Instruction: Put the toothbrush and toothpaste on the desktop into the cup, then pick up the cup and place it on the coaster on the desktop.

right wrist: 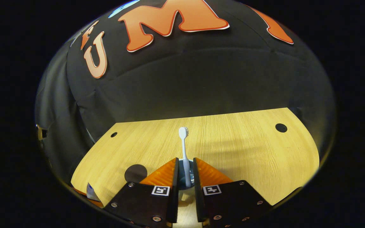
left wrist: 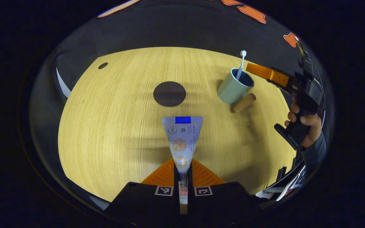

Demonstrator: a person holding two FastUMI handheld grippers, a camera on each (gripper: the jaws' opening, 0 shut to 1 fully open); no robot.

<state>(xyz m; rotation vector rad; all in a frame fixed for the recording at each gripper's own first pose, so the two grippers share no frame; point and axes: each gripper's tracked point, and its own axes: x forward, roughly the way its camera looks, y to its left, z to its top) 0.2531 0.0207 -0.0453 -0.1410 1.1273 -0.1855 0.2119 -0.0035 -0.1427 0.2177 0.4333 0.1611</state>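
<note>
The left gripper (left wrist: 182,171) is clamped on the toothpaste tube (left wrist: 182,136) above the desk (left wrist: 112,133). The right gripper (right wrist: 185,172) stands slightly parted around the toothbrush (right wrist: 184,148) in the cup (left wrist: 234,87), not pressing it.

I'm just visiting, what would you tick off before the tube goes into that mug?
1. Toothpaste gripped by the left gripper: ok, both fingers press on the tube.
2. Toothbrush already in the cup: ok, its head stands above the rim.
3. Cup upright on the desktop: ok, with its wooden handle towards the camera.
4. Right gripper out of the way: not ok, it sits right over the cup, its fingers on either side of the brush.
5. Has the right gripper let go of the toothbrush: cannot tell.
6. Coaster free for later: ok, nothing on it.
</note>
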